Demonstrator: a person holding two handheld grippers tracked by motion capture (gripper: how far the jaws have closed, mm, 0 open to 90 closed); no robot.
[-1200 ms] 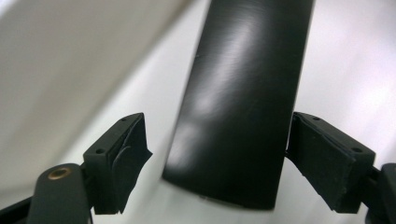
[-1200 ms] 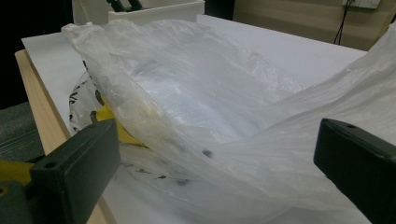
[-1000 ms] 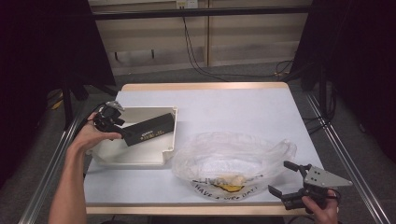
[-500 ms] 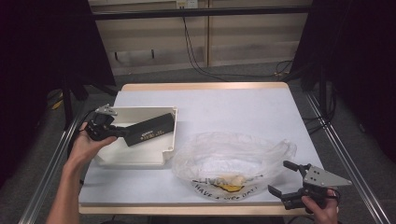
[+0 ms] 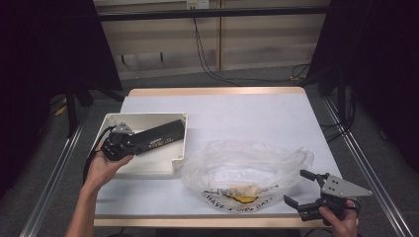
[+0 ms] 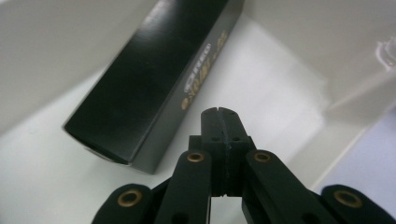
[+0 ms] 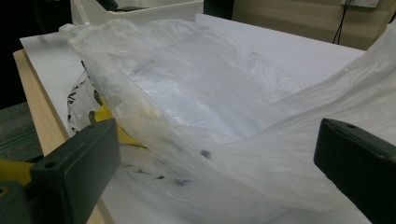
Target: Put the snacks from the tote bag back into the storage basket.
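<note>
A long black box with gold lettering lies slantwise in a shallow white tray at the table's left. My left gripper rests in the tray at the box's near-left end. In the left gripper view its jaws have just been closing and now meet with nothing between them, the black box lying just to their left. My right gripper hovers open at the front right corner. Its jaws stand wide apart around a fold of a clear plastic bag without pressing it.
The crumpled plastic bag, printed in black and yellow, lies across the front middle of the white table. The table's wooden front edge runs just below it. Metal rails flank both sides, and cables hang at the back.
The left hand has drawn its gripper toward the near side of the tray and its jaws have closed. The black box, the bag and the right gripper have stayed put.
</note>
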